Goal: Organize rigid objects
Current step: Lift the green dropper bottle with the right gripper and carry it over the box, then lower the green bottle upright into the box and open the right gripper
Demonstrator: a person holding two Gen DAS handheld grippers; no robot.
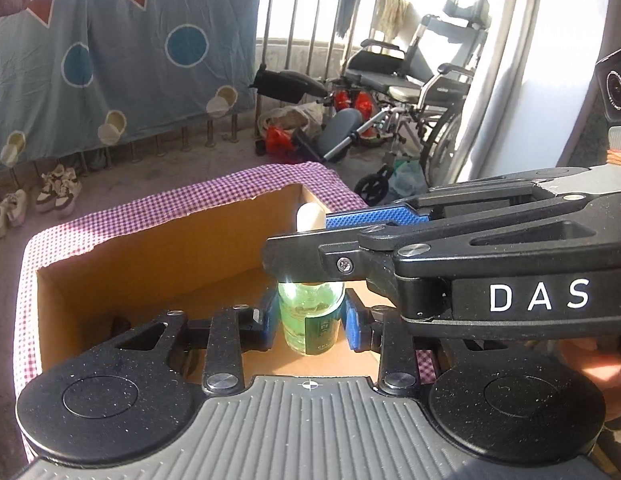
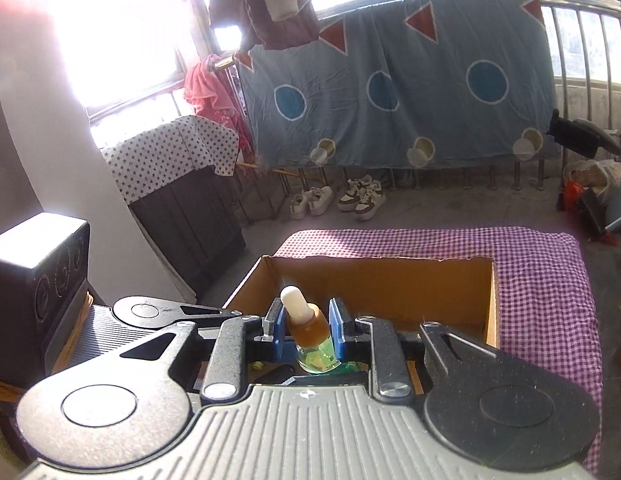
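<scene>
A small glass dropper bottle [image 1: 312, 316] of green liquid, with an amber collar and white rubber bulb [image 2: 293, 301], is held over an open cardboard box [image 1: 150, 256]. My left gripper [image 1: 311, 317] has its blue pads on both sides of the bottle's body. My right gripper [image 2: 307, 330] comes in from the right in the left wrist view and has its blue pads on both sides of the bottle's neck. The box [image 2: 390, 280] stands on a purple checked cloth [image 2: 542, 280]. The box floor is mostly hidden by the grippers.
A blue patterned sheet [image 2: 390, 92] hangs on a railing behind. Several shoes [image 2: 334, 200] sit on the floor below it. A wheelchair [image 1: 406, 92] stands at the back right. A dark cabinet with a starred cover [image 2: 174, 160] and a black speaker [image 2: 38, 264] are at left.
</scene>
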